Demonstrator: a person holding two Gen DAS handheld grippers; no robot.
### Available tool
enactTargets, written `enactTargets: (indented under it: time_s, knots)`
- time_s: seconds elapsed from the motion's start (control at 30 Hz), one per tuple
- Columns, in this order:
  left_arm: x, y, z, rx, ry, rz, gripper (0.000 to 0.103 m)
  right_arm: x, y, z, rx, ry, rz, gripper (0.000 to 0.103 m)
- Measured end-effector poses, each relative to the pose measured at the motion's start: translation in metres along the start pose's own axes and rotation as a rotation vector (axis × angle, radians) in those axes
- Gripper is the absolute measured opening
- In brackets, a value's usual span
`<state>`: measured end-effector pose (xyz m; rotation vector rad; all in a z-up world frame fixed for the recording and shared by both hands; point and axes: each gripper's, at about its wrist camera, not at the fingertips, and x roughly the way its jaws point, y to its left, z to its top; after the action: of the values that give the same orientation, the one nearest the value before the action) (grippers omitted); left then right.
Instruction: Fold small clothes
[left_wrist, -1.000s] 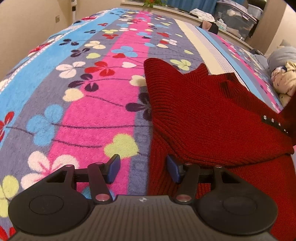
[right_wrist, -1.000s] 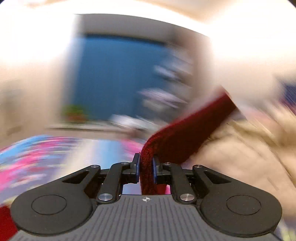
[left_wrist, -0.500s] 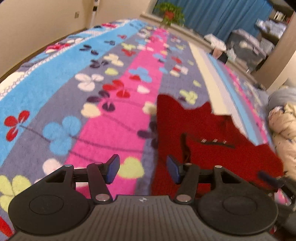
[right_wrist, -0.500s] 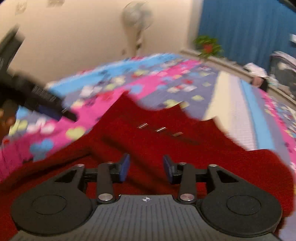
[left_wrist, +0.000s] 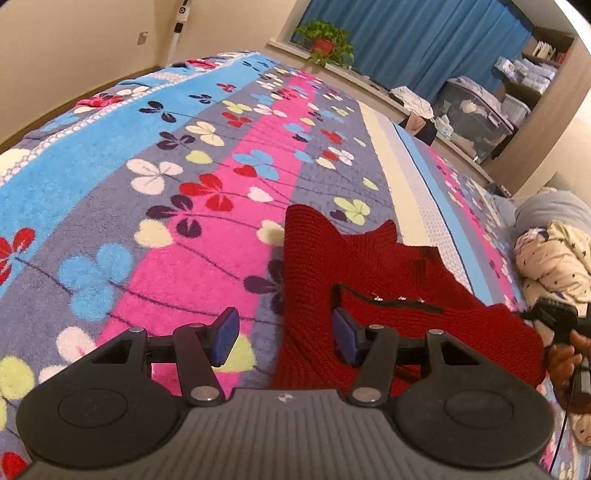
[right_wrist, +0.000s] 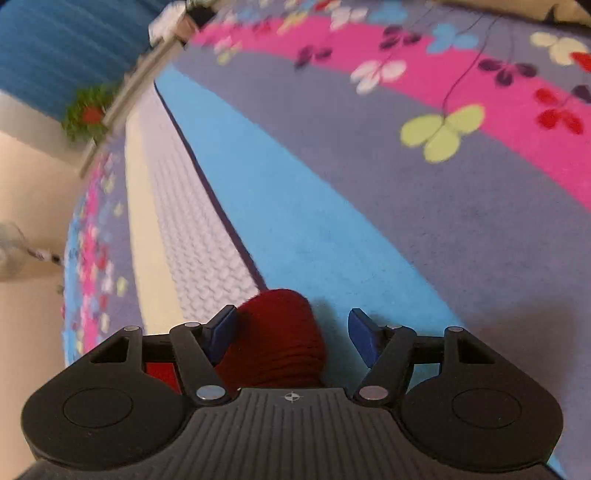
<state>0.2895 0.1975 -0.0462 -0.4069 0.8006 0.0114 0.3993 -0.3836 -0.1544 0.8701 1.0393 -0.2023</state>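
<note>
Right claw (right_wrist: 291, 334) has just been opening: a second ago it pinched a strip of the red sweater (left_wrist: 373, 295) up in the air, now its jaws stand wide and it sits low over the blanket (left_wrist: 155, 206). A rounded red knit end (right_wrist: 277, 343) lies between the jaws, hard against the 9 o'clock pad, clear of the 3 o'clock one (released, not gripped). Left claw (left_wrist: 284, 338) is unchanged: jaws moderately apart, nothing in them, straddling the sweater's left edge at 6 o'clock of its view. The sweater lies on the blanket from centre toward 4 o'clock in the left view, with a flap laid across the body and small metal studs (left_wrist: 399, 298) showing on top. A hand (left_wrist: 569, 363) holds the other tool at 3 o'clock. Read: one fold has just been laid down, with more probably to come. The far edge looks jagged and may need smoothing.
</note>
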Motion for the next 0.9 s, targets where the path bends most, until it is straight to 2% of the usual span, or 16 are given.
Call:
enactTargets:
  time_s: [0.1, 0.13, 0.17, 0.2, 0.23, 0.3, 0.37, 0.4, 0.47, 0.5, 0.53, 0.6, 0.63, 0.7, 0.8, 0.9]
  knots:
    - [0.002, 0.000, 0.000, 0.011, -0.001, 0.007, 0.062, 0.017, 0.014, 0.003, -0.068, 0.032, 0.037, 0.067]
    - [0.003, 0.000, -0.001, 0.016, 0.000, 0.008, 0.062, 0.019, 0.020, 0.003, -0.099, 0.040, 0.041, 0.060]
    - [0.004, -0.001, -0.001, 0.023, -0.001, 0.008, 0.062, 0.011, 0.022, 0.001, -0.144, 0.041, 0.038, 0.047]
    - [0.004, -0.002, -0.001, 0.031, -0.001, 0.010, 0.062, 0.009, 0.030, 0.001, -0.201, 0.029, 0.043, 0.022]
    - [0.004, -0.003, -0.002, 0.038, -0.001, 0.010, 0.062, 0.004, 0.037, 0.004, -0.248, 0.006, 0.065, 0.017]
    - [0.005, -0.004, -0.002, 0.048, -0.004, 0.007, 0.062, -0.019, 0.055, 0.005, -0.394, -0.127, 0.150, 0.017]
    - [0.004, -0.006, -0.003, 0.052, -0.007, 0.005, 0.062, -0.047, 0.069, -0.011, -0.593, -0.376, 0.138, 0.017]
    - [0.004, -0.006, -0.003, 0.055, -0.009, 0.001, 0.062, -0.049, 0.074, -0.019, -0.681, -0.458, 0.055, 0.023]
    - [0.003, -0.008, -0.003, 0.063, -0.012, -0.007, 0.062, -0.038, 0.074, -0.026, -0.738, -0.543, -0.255, 0.029]
    - [0.003, -0.009, -0.003, 0.068, -0.016, -0.008, 0.062, -0.037, 0.069, -0.025, -0.719, -0.544, -0.301, 0.029]
    - [0.002, -0.009, -0.003, 0.070, -0.018, -0.009, 0.062, -0.041, 0.062, -0.024, -0.691, -0.546, -0.283, 0.029]
    - [0.002, -0.008, -0.003, 0.064, -0.018, -0.012, 0.062, -0.057, 0.044, -0.027, -0.608, -0.565, -0.220, 0.031]
    - [0.002, -0.008, -0.003, 0.059, -0.016, -0.014, 0.062, -0.065, 0.035, -0.031, -0.581, -0.558, -0.167, 0.039]
    - [0.002, -0.009, -0.002, 0.057, -0.013, -0.013, 0.062, -0.074, 0.018, -0.044, -0.564, -0.521, -0.092, 0.045]
    - [0.002, -0.010, -0.003, 0.061, -0.011, -0.010, 0.062, -0.075, 0.018, -0.075, -0.673, -0.462, -0.057, 0.045]
    - [0.002, -0.010, -0.003, 0.062, -0.011, -0.008, 0.062, -0.069, 0.041, -0.119, -0.828, -0.403, 0.002, 0.049]
